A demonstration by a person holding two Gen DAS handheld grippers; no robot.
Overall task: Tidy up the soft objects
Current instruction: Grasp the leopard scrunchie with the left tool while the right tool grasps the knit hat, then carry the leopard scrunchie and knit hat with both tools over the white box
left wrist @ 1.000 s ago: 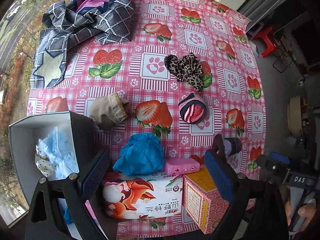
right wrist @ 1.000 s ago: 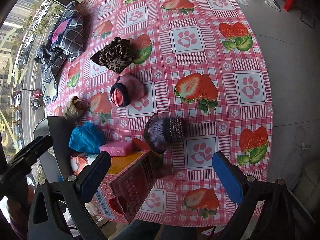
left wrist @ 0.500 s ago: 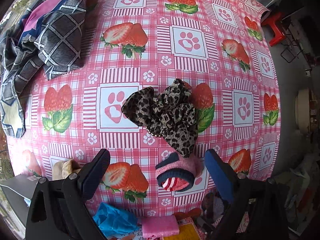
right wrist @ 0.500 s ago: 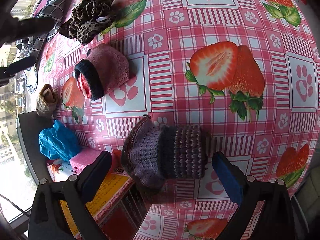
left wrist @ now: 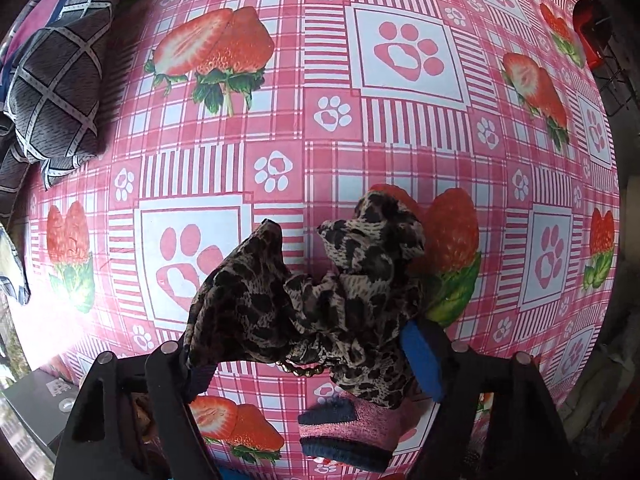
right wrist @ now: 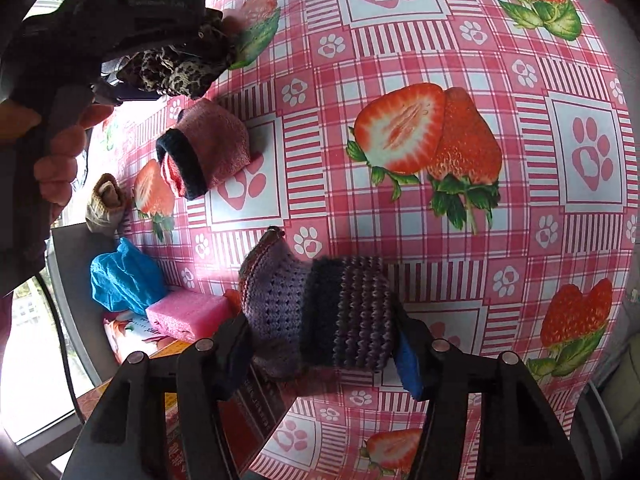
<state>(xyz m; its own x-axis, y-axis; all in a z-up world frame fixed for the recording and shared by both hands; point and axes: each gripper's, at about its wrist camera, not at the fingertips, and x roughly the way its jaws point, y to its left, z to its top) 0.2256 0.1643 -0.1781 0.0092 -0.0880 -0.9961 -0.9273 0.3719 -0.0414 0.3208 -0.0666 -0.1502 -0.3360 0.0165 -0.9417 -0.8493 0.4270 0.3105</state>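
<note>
My left gripper (left wrist: 310, 360) has its blue pads closed against the sides of a leopard-print cloth (left wrist: 320, 296) on the strawberry tablecloth (left wrist: 360, 140). It also shows in the right wrist view (right wrist: 172, 68) under the left gripper. My right gripper (right wrist: 324, 352) has its pads pressed on a purple striped knit piece (right wrist: 320, 312). A pink sock with a navy cuff (right wrist: 204, 148) lies between the two, also in the left wrist view (left wrist: 344, 428).
A grey checked garment (left wrist: 52, 80) lies far left. A beige sock (right wrist: 104, 204), blue cloth (right wrist: 124, 276), pink sponge (right wrist: 188, 316), tissue pack and a red-yellow carton (right wrist: 176, 400) sit near the grey box wall (right wrist: 76, 280) at the left.
Both grippers moved forward and down onto their items and closed: the left around the leopard cloth, the right around the knit piece.
</note>
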